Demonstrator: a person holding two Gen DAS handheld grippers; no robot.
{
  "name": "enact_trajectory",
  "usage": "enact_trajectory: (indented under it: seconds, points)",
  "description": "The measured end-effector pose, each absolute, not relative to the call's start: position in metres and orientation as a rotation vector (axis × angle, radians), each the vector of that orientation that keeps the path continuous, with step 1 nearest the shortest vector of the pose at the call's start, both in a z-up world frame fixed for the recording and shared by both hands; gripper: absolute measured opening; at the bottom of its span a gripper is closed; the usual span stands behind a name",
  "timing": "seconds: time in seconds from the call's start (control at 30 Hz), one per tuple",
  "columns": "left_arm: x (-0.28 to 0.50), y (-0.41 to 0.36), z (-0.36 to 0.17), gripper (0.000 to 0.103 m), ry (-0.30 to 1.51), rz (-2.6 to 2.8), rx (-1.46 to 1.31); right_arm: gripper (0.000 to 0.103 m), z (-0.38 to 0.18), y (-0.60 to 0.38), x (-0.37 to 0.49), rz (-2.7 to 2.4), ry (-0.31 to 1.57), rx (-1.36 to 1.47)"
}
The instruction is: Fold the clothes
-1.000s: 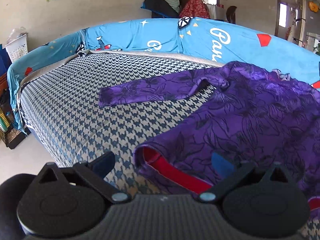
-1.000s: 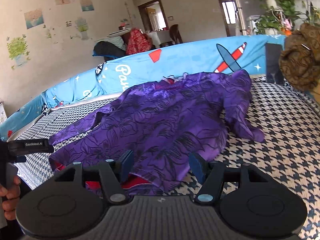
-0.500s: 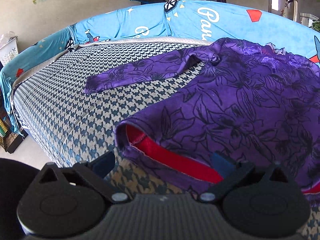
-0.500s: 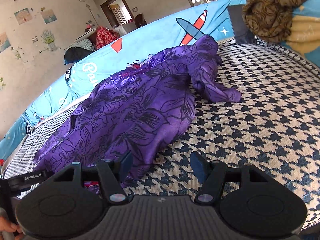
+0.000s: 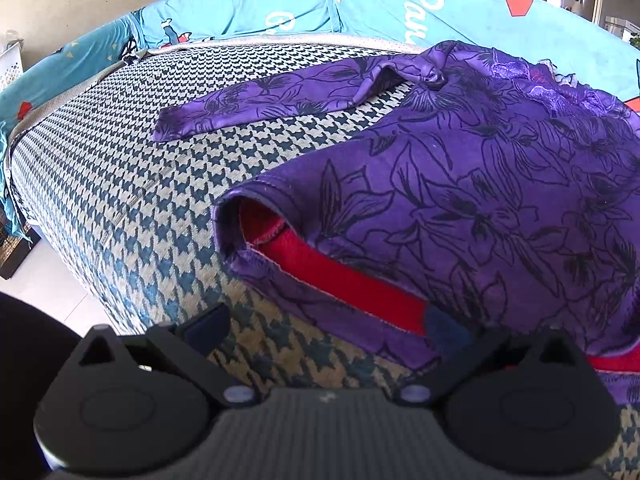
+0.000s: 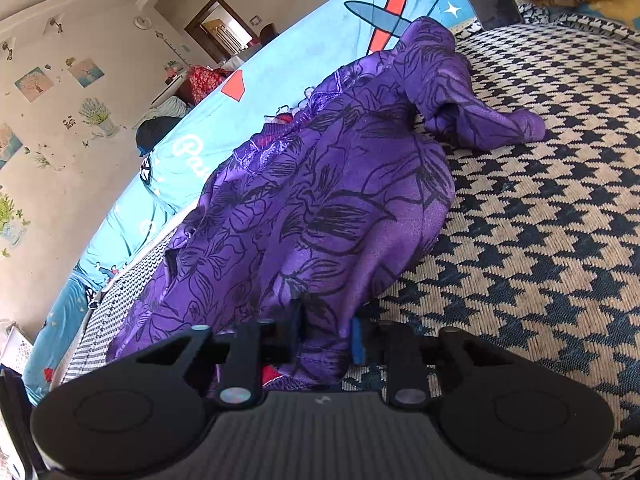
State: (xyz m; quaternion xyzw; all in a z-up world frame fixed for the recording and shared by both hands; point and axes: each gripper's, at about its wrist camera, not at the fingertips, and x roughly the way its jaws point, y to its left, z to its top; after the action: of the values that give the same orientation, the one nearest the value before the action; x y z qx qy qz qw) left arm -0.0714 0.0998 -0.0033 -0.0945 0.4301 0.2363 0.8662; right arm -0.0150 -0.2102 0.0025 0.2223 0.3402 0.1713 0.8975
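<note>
On the left, the left tongs [image 5: 326, 326] are seen standing wide, with nothing pressed between the pads. One fingertip [image 5: 208, 324] hangs over the bare houndstooth bed cover [image 5: 132, 184], while the other fingertip [image 5: 442, 322] lies at the hem of the purple floral top [image 5: 460, 200]. The hem corner is found just ahead of these tongs and a little to the right, gaping so that the red lining [image 5: 352, 276] is shown. The garment is spread flat on the bed, its long axis running from the near hem away toward the blue printed sheet [image 5: 360, 4] at the far side. One sleeve [image 5: 272, 96] is stretched out to the left, well apart from the tongs.

On the right, the right tongs [image 6: 326, 338] are seen closing, narrowed on a gathered fold of the same hem, which is bunched between the pads. The other sleeve [image 6: 488, 128] is thrown out to the right, far ahead.

The coming move is judged to turn on the left hem corner: it lies nearer the left tongs, which would have to be slid rightward and forward so that both layers fall between the pads
</note>
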Motion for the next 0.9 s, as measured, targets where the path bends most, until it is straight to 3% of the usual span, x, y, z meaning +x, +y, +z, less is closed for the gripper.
enact_trajectory:
  seconds: [0.27, 0.5, 0.7, 0.9]
  points:
    - [-0.072, 0.109, -0.006, 0.103, 0.909, 0.485, -0.255, 0.011, 0.054, -0.152, -0.081, 0.324, 0.297, -0.222]
    - [-0.072, 0.103, -0.005, 0.103, 0.908, 0.501, -0.231, 0.011, 0.047, -0.167, -0.088, 0.503, 0.441, -0.047]
    - [-0.073, 0.104, -0.004, 0.103, 0.911, 0.495, -0.233, 0.013, 0.04, -0.202, -0.078, 0.312, 0.5, 0.104]
    - [-0.074, 0.104, -0.003, 0.103, 0.913, 0.495, -0.235, 0.021, 0.033, -0.248, -0.068, 0.173, 0.544, 0.311]
